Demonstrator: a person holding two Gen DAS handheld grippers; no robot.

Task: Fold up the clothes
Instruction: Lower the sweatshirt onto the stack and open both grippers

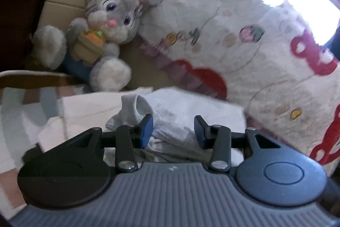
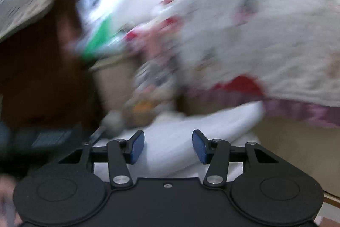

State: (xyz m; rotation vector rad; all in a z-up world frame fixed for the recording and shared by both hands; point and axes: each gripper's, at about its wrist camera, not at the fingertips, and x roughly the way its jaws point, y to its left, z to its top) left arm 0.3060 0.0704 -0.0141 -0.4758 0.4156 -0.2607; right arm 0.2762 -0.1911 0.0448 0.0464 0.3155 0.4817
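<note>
Here we see the left gripper, jaws apart and holding nothing, above a rumpled white garment lying on the bed beside a patterned quilt. A plush rabbit sits beyond it. The right gripper, in a motion-blurred view, likewise has jaws apart over the white garment.

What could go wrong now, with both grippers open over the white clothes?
1. The left gripper is open over a crumpled garment; closing here may pinch several layers.
2. The right view is badly blurred, so the right gripper may miss the cloth.
3. The blanket lies close and could catch.
</note>
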